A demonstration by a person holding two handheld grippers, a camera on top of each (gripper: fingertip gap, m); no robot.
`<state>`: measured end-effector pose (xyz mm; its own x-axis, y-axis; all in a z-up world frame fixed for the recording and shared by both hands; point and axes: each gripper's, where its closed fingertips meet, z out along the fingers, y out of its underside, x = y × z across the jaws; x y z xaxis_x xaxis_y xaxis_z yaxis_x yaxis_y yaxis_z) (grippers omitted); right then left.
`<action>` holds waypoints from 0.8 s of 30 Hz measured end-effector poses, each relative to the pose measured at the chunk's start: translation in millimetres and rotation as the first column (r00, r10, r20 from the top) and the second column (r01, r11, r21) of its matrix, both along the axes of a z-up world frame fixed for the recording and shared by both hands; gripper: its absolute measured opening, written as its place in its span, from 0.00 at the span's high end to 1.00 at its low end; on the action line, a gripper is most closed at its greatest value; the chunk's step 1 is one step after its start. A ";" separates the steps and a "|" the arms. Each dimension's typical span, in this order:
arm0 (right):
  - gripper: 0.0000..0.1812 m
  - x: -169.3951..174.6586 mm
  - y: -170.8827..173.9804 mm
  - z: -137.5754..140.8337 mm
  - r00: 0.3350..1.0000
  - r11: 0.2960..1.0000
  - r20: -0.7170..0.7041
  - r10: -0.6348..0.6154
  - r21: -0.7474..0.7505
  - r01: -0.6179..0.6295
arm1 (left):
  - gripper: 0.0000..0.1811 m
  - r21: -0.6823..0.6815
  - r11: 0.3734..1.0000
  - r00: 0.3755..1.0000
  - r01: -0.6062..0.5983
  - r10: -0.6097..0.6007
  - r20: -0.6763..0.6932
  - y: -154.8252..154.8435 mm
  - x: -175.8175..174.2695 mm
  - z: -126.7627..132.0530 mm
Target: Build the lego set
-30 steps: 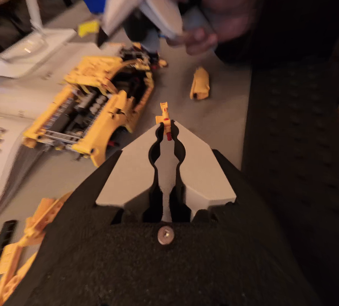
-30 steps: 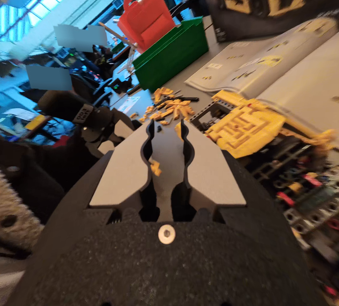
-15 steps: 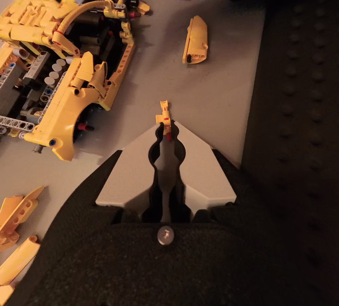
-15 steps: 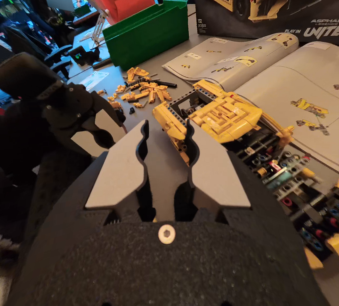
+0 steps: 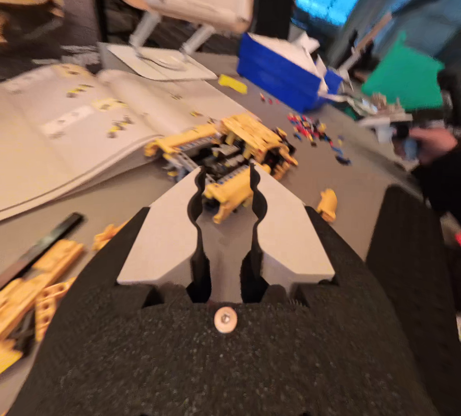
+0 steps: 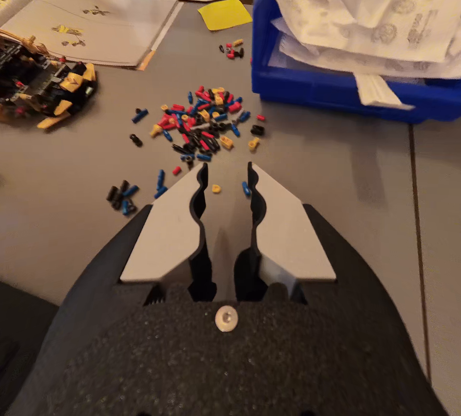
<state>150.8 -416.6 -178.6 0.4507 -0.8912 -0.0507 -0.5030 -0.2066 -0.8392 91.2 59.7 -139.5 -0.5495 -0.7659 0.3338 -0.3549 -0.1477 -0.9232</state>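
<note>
Right gripper (image 6: 225, 166) hovers wide and empty over the connector pile (image 6: 203, 124); left gripper (image 5: 225, 174), probably empty, gapes; next: pinch 1 pin.

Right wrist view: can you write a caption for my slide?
Open tongs hover over a pile of small pins on the table, beside a blue bin.

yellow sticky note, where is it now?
In the right wrist view, the yellow sticky note lies flat on the table, between the open instruction booklet and the blue bin.
</note>
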 end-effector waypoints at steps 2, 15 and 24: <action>0.83 -0.4 -9.4 -6.6 1.000 1.000 -0.006 0.022 -0.009 -0.022 | 0.81 -0.038 0.994 0.995 -0.103 0.103 0.000 28.1 10.0 3.5; 0.87 5.0 -16.1 -47.5 0.985 0.977 -0.091 0.145 -0.143 -0.157 | 0.81 -0.043 0.985 0.980 -0.164 0.158 -0.121 55.7 16.9 -16.9; 0.98 -3.2 21.0 -31.5 0.957 0.957 -0.121 0.265 -0.088 -0.276 | 0.80 0.093 0.966 0.969 -0.242 0.246 -0.035 62.3 20.5 -12.5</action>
<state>147.6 -395.6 -210.1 0.6723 -0.7398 -0.0261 -0.5016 -0.4294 -0.7510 111.7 122.1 -152.0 -0.3283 -0.9020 0.2805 -0.3603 -0.1549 -0.9199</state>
